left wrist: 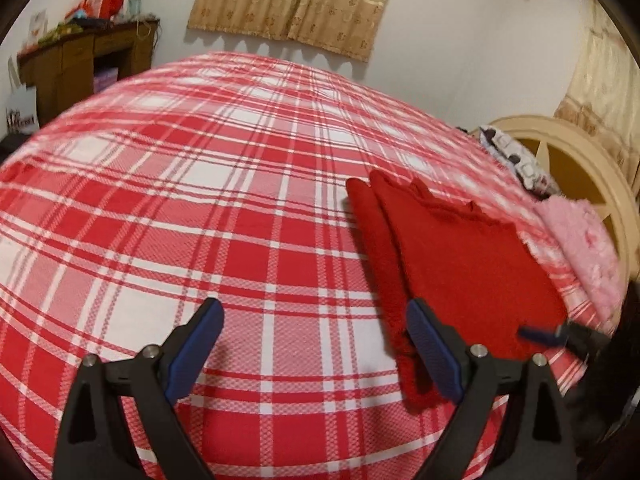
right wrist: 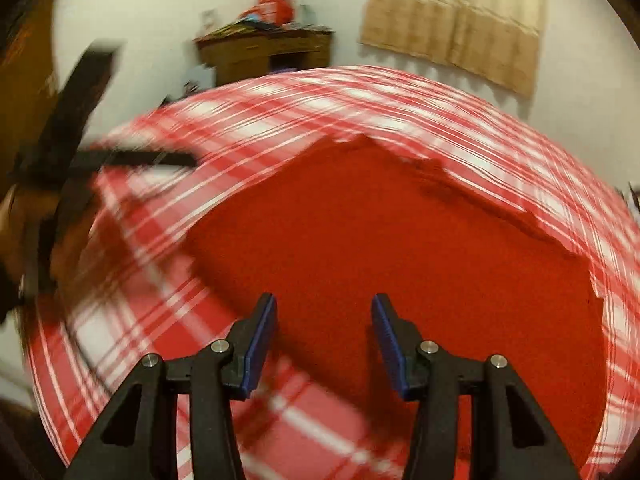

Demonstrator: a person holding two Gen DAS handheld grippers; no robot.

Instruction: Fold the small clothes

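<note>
Fingers of both grippers, left [left wrist: 316, 344] and right [right wrist: 324, 340], stand apart, holding nothing; red knit [left wrist: 460, 264] lies flat at right of left view on plaid bed [left wrist: 200, 200], likely soft, light, limp: pinch an edge or corner.

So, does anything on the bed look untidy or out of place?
Mostly no. The red garment lies flat on the plaid bed cover. Only its left edge looks uneven: a long strip, perhaps a sleeve, sticks out beside the main body, and the bottom end there is bunched. Nothing looks torn or spilled.
</note>
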